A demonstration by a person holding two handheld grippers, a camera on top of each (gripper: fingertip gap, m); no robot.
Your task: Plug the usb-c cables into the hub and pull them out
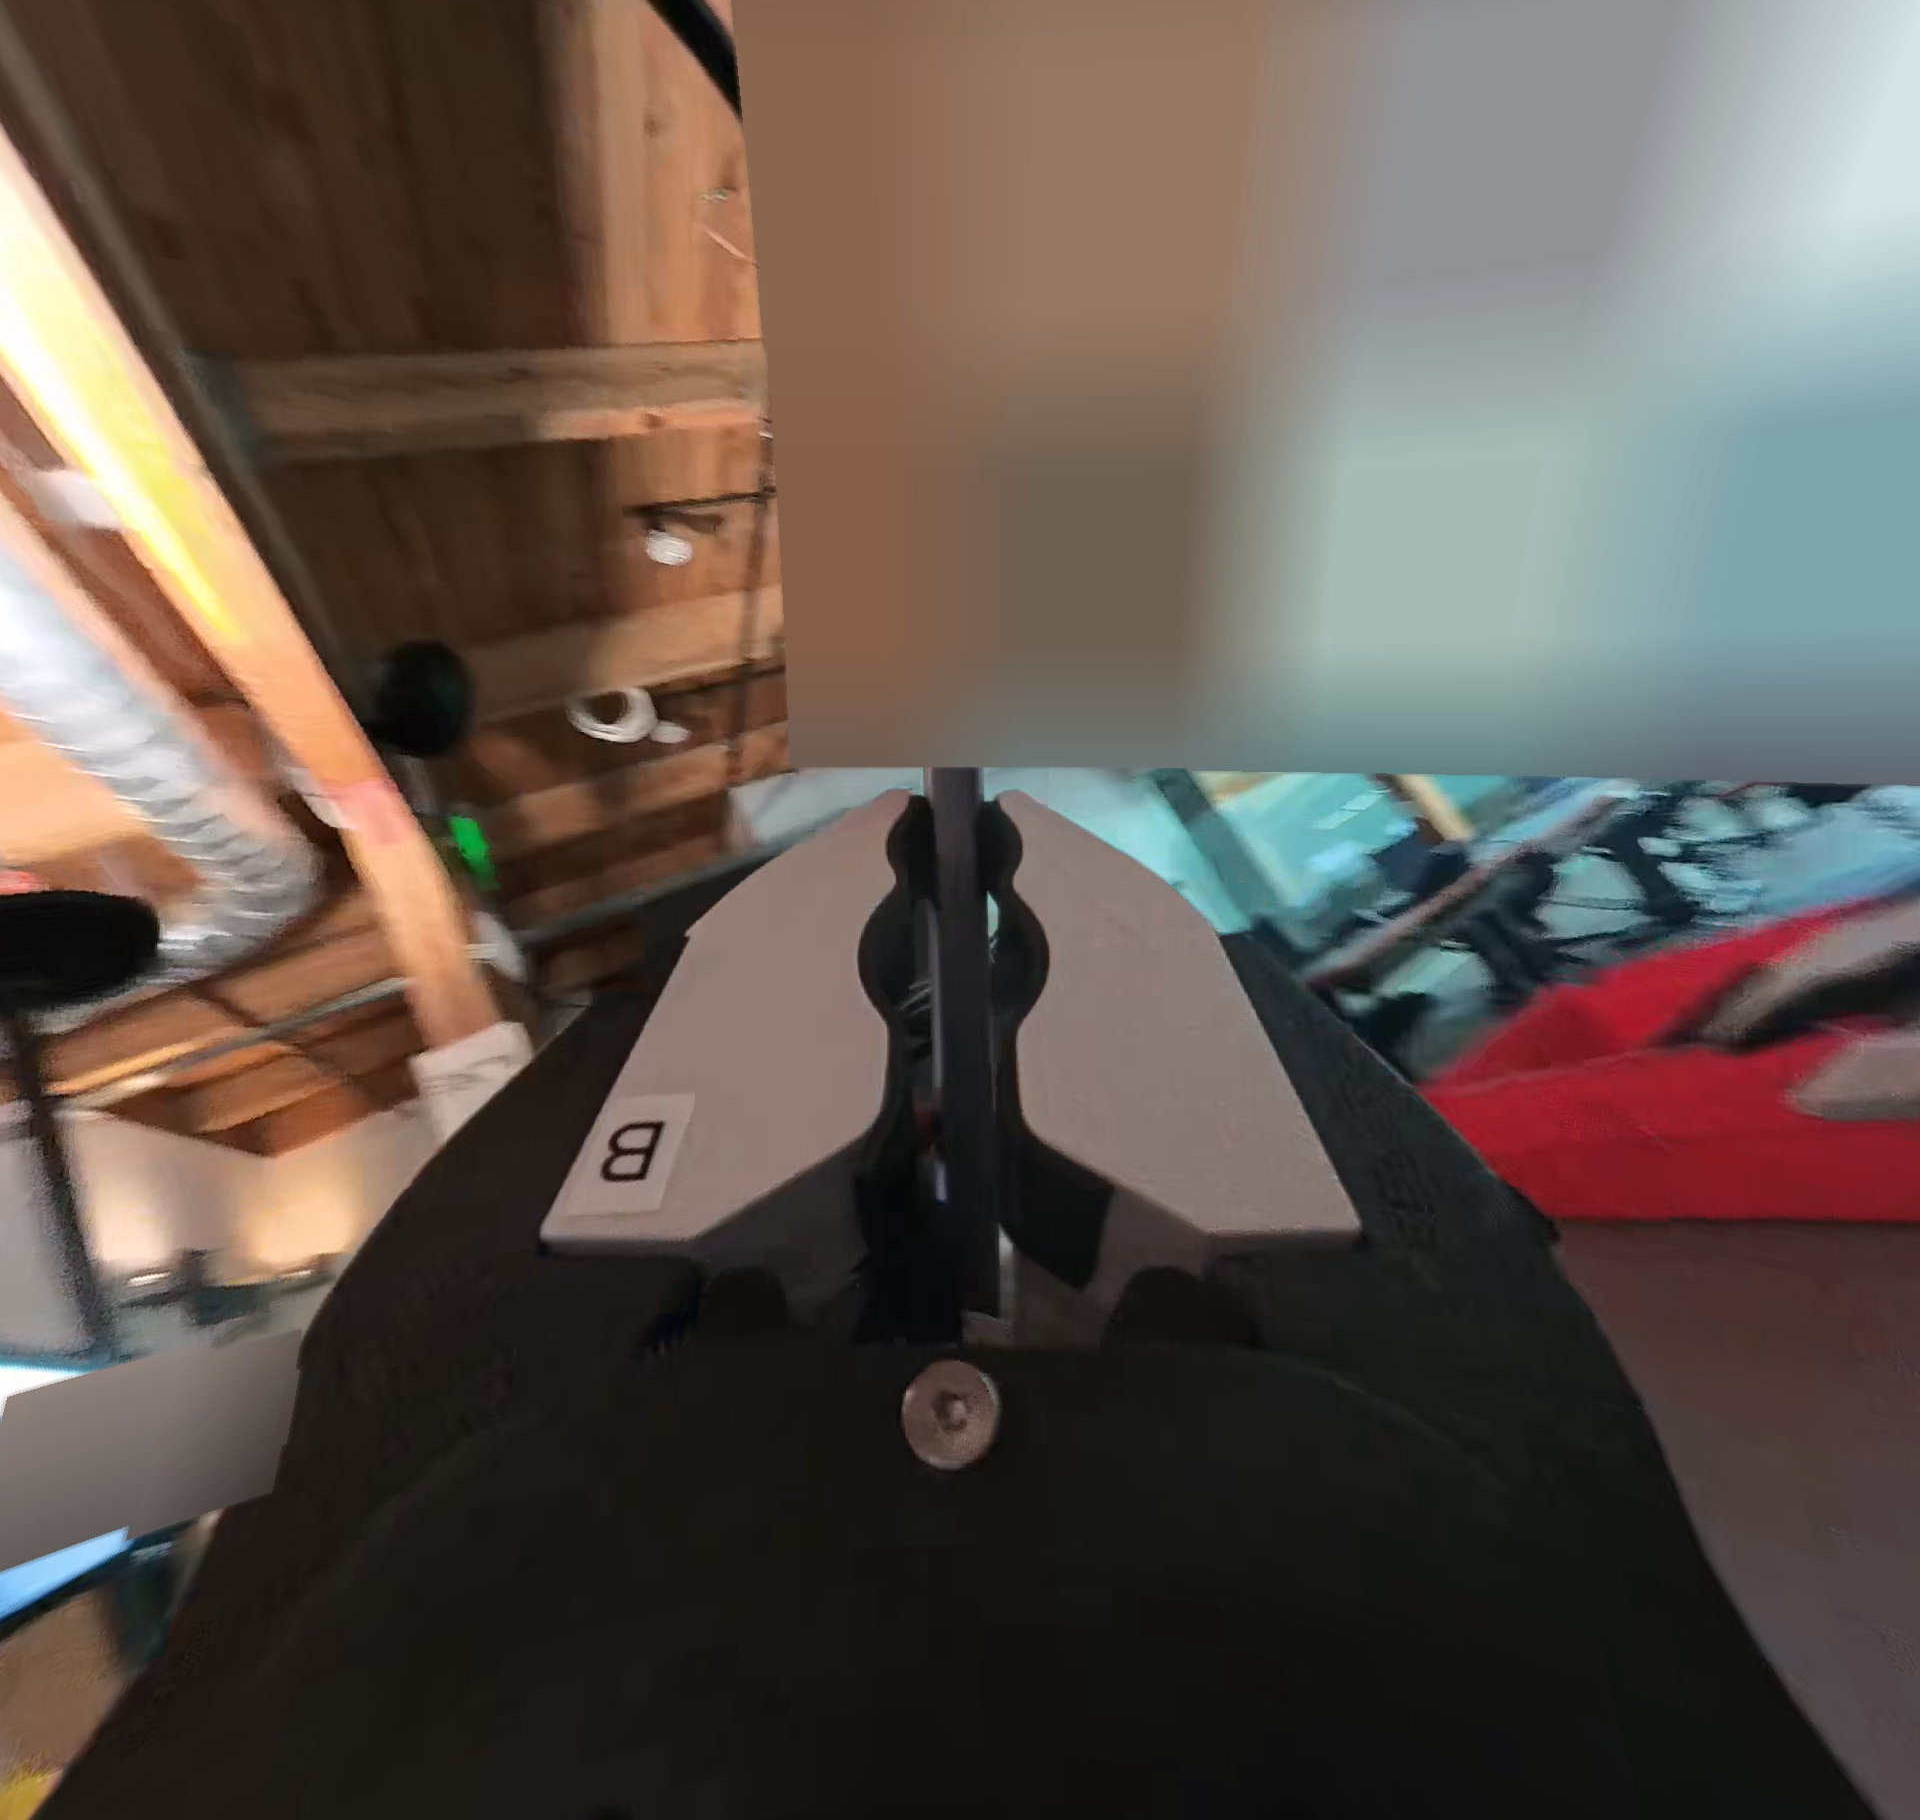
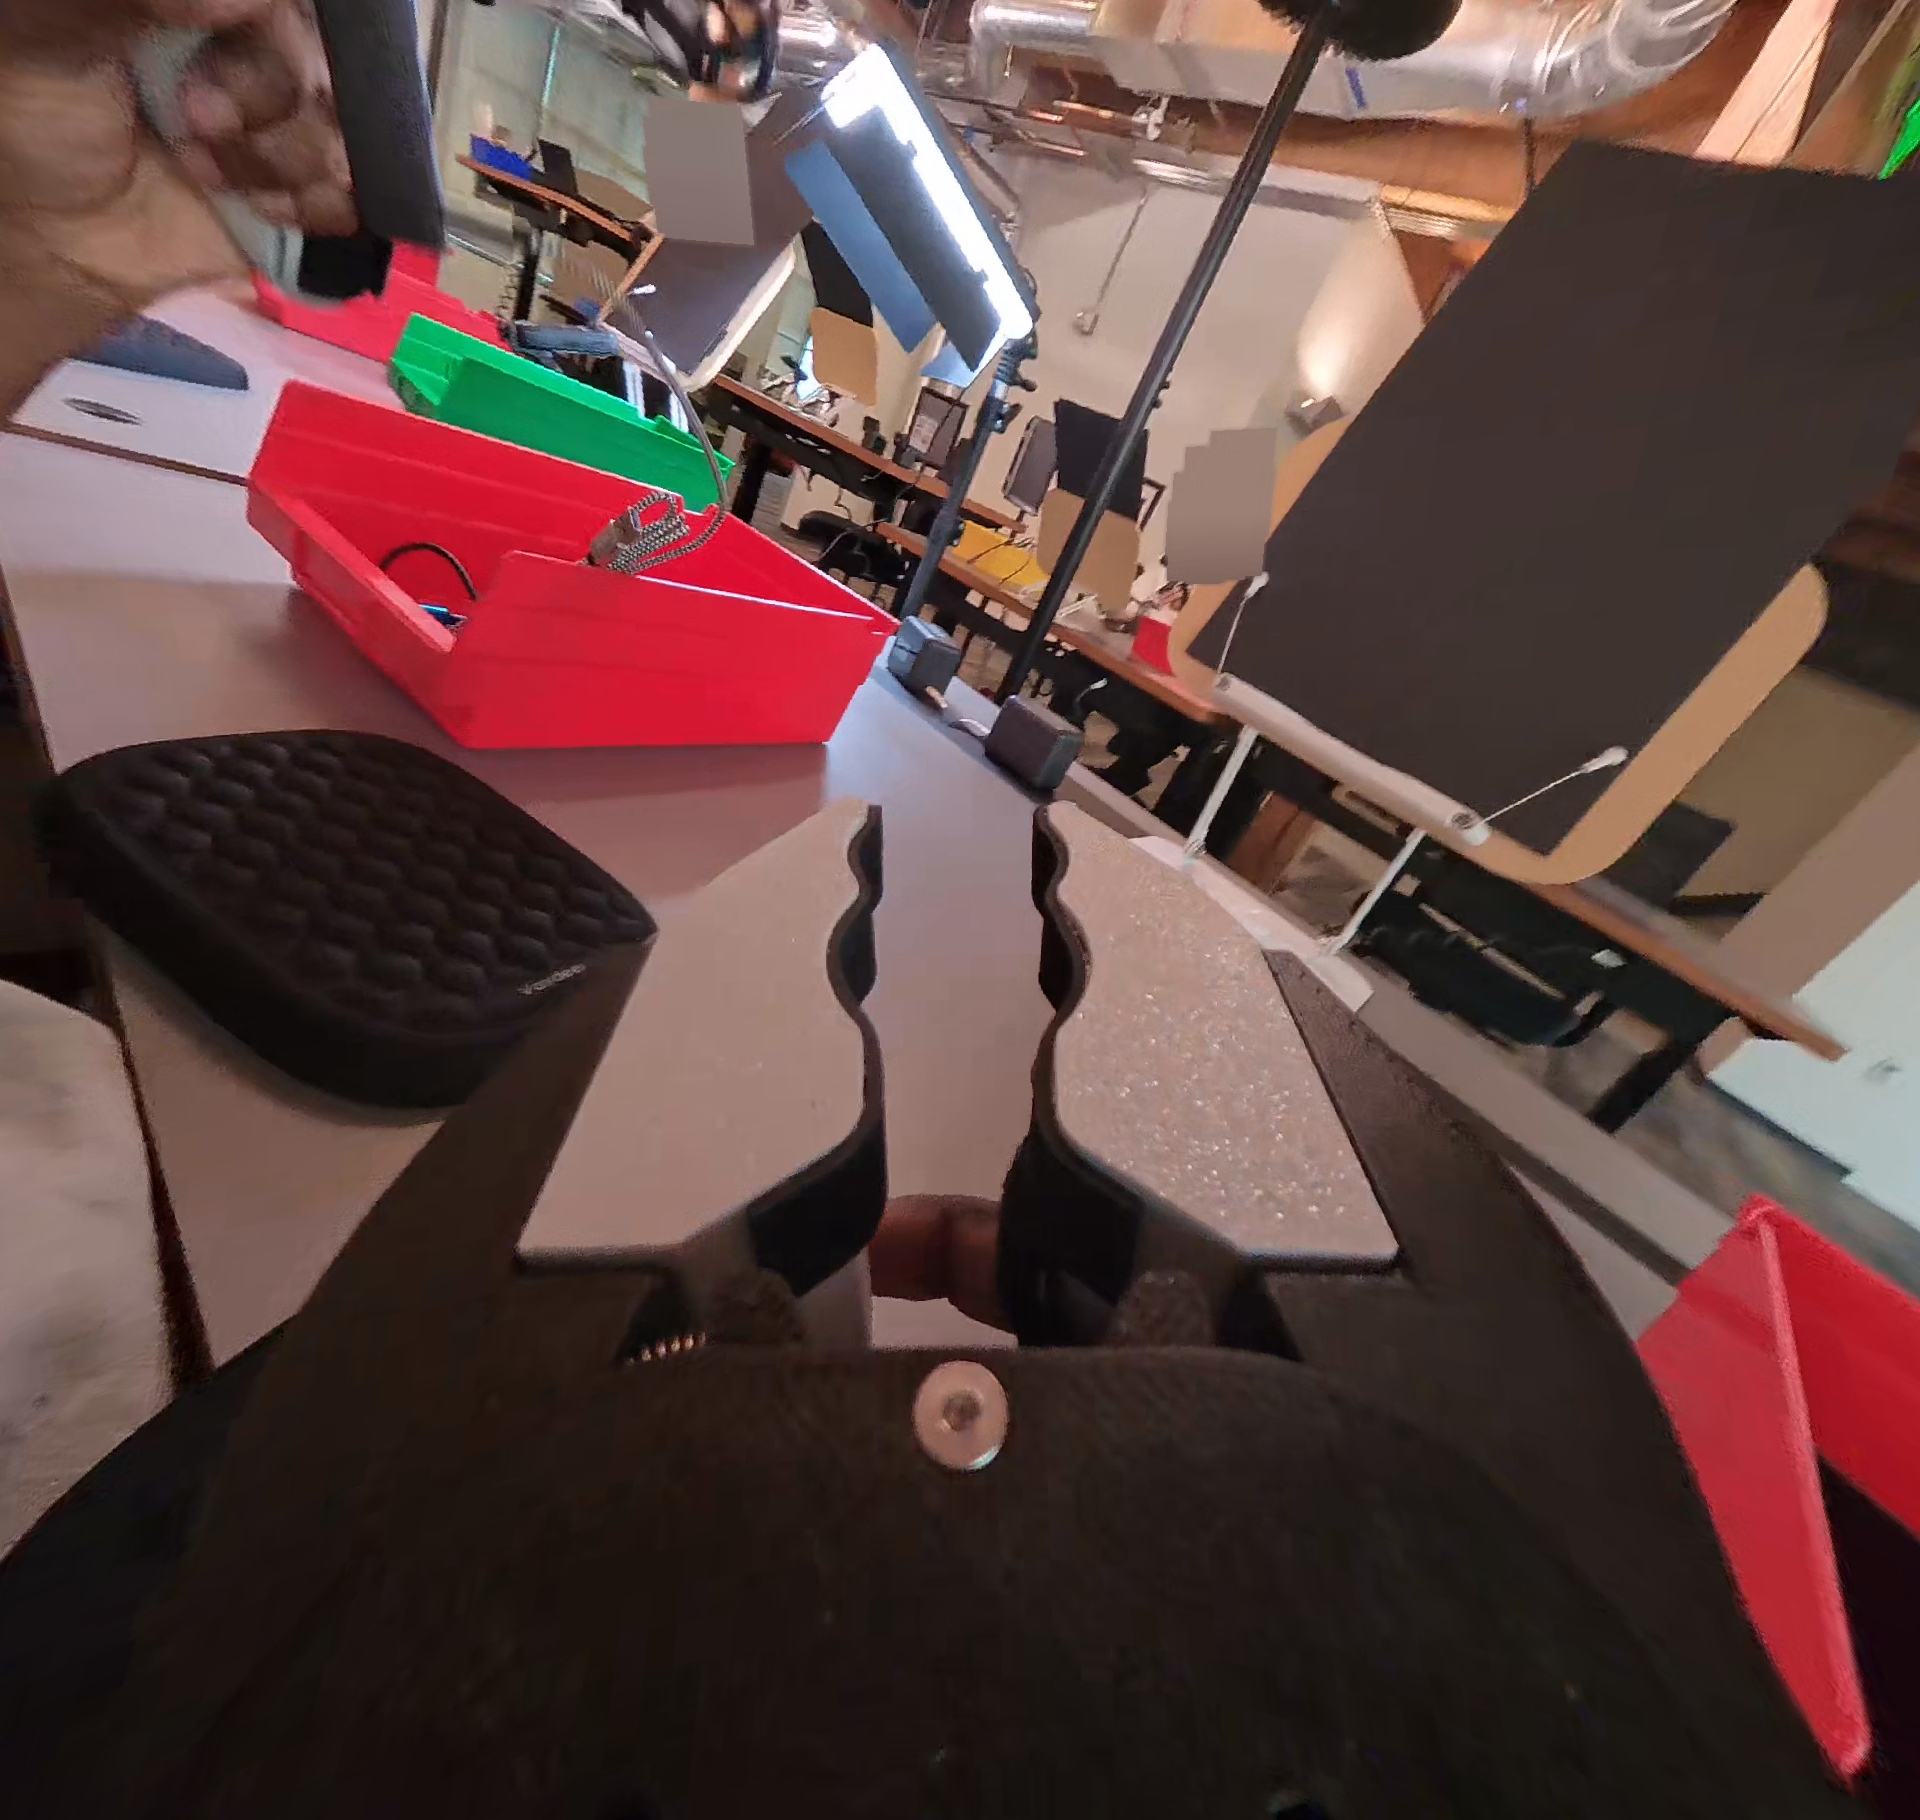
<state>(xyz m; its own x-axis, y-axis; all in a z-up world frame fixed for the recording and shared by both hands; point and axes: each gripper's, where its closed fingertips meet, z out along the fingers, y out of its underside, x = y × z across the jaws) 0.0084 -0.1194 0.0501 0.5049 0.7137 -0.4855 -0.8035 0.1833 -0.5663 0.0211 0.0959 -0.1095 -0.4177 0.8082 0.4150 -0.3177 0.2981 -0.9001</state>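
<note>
Open workshop, exposed ducting [image 2: 1621, 14], desks [image 2: 831, 440]

My left gripper [image 1: 956, 814] is squeezed tight on something thin and dark. My right gripper [image 2: 956, 835] is open, holding nothing.

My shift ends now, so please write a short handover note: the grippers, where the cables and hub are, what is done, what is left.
Left gripper: shut on a thin dark piece seen edge-on, maybe the hub; tilted upward.
Right gripper: open, empty, low over the table.
A braided cable lies in the red bin.
Done: no plugged cable shows.
Left: fetch the cable, plug it in, pull it out.
</note>
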